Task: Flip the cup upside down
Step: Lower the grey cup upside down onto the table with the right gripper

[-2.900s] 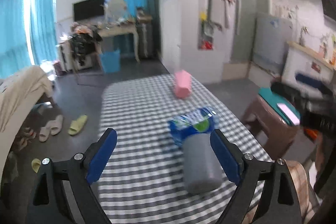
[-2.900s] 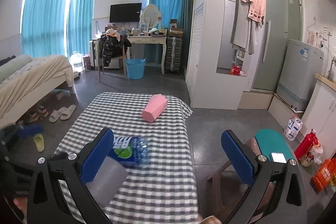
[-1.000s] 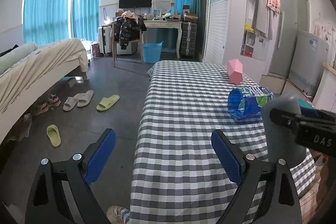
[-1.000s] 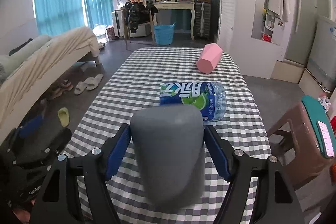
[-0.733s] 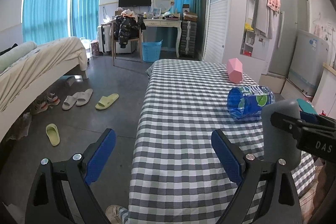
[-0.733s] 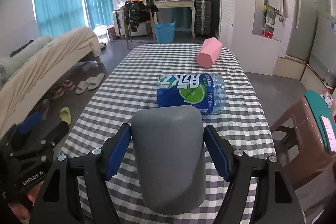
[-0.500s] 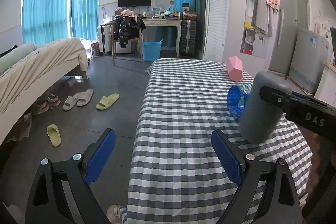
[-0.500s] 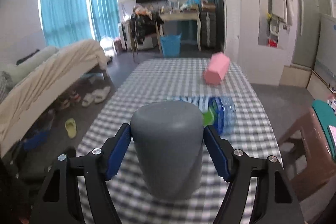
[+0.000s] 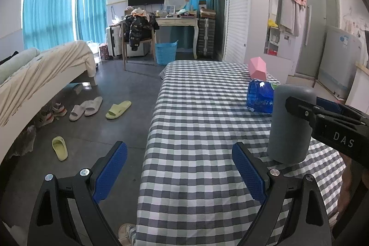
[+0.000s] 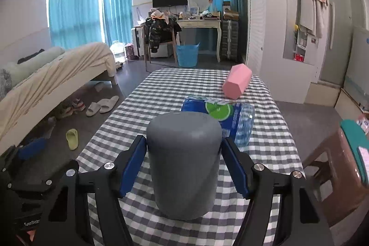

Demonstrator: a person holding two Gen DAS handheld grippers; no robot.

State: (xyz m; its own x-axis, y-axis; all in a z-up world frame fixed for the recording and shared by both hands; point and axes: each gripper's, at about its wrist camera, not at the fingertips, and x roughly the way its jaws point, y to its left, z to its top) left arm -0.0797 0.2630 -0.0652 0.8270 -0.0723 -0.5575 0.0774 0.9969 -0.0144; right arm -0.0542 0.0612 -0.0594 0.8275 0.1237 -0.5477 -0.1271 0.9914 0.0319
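Checked tabletop (image 10: 189, 89): matte grey cylindrical cup (image 10: 183, 163), mid-air 0.5 s ago, now stands mouth-down at frame centre, right claw (image 10: 183, 161) clamping it; left claw (image 9: 180, 173) gapes empty. Flip apparently complete, release pending.

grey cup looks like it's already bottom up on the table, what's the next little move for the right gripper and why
Probably open the right gripper and back it straight off. The grey cup stands closed end up, its lower rim apparently resting on the checked tablecloth, with both blue pads against its sides. The left gripper is open and holds nothing.
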